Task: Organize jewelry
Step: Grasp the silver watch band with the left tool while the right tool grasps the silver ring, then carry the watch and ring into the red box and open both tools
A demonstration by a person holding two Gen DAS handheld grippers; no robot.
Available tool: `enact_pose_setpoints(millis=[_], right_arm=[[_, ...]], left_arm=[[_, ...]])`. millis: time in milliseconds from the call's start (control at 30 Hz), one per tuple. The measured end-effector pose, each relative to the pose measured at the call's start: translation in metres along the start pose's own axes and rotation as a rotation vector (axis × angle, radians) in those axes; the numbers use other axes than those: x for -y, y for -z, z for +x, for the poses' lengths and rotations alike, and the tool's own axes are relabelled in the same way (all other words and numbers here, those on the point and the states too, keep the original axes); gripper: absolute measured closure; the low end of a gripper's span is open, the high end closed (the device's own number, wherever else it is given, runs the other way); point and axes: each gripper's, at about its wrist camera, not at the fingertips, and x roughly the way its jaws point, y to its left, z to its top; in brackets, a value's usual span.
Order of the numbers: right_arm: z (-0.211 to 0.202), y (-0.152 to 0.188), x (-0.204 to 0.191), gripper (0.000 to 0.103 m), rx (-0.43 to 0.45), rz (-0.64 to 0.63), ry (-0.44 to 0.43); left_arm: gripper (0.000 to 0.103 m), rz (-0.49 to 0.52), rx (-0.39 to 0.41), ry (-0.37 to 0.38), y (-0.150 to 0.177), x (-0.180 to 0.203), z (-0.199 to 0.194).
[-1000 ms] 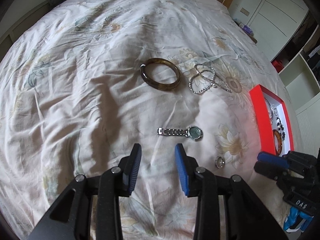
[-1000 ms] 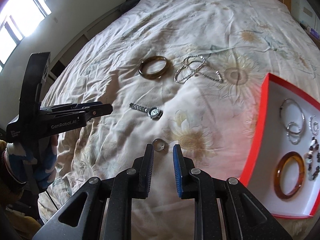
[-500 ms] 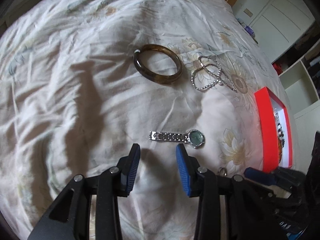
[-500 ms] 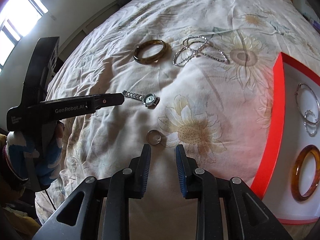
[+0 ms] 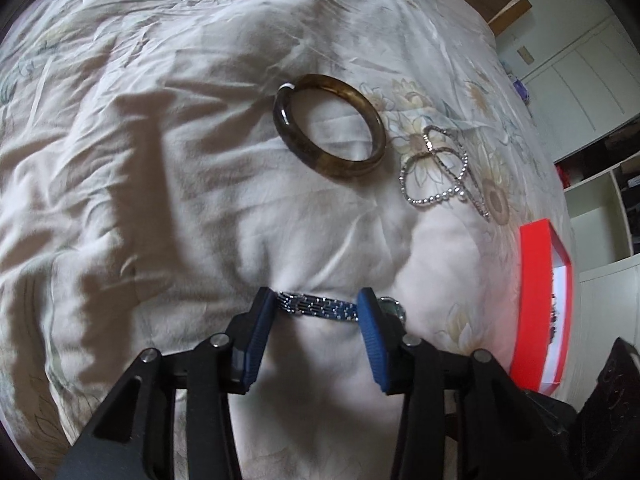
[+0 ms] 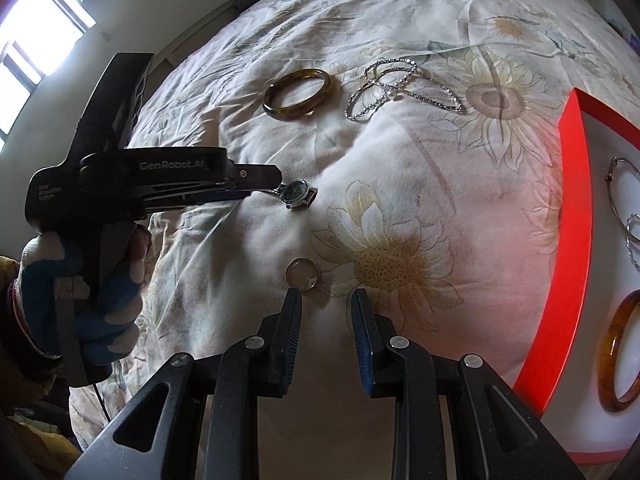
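Observation:
A silver watch lies on the floral bedspread. Its link strap [image 5: 316, 308] runs across the gap between the blue pads of my left gripper [image 5: 315, 297]. That gripper is open and low over the bed, and the pads do not squeeze the strap. The watch's green face [image 6: 298, 194] shows just past the left gripper's tip [image 6: 256, 184]. A small silver ring [image 6: 303, 275] rests just ahead of the left fingertip of my right gripper [image 6: 326, 296]. The right gripper is open and holds nothing.
A dark brown bangle [image 5: 344, 165] and a rhinestone chain [image 5: 425, 201] lie farther up the bed. At the right stands a red-walled tray [image 6: 572, 240] holding an amber bangle [image 6: 618, 356] and silver hoops [image 6: 624, 192]. A gloved hand [image 6: 100, 280] holds the left gripper.
My left gripper has dropped and moved forward until the watch strap sits between its pads. The right gripper has sunk closer to the ring.

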Motion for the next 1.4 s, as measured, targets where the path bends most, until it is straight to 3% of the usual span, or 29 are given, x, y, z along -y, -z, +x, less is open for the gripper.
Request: enact_pose_setpoints(millis=[200,867,933,1133,1400], right_arm=[[0.003,-0.003,0.0,0.077,0.003,-0.005,-0.005],[0.033,-0.011,-0.016,0.077,-0.029,-0.071,0.012],[0.033,-0.011,-0.015,0.082,-0.038,-0.07,0.016],[0.014,-0.008,-0.012,0.082,-0.022,-0.062,-0.003],[-0.034,-0.005,-0.002,0.082,0.06,-0.016,-0.007]], left_arm=[[0.091,0.022,0.013,-0.036,0.0,0.001,0.0],[0.093,0.054,0.036,0.007,0.01,0.001,-0.038],[0.093,0.06,0.043,0.012,0.01,0.004,-0.043],[0.093,0.083,0.059,0.01,0.008,0.015,-0.059],[0.093,0.14,0.079,0.039,0.007,0.048,-0.086]])
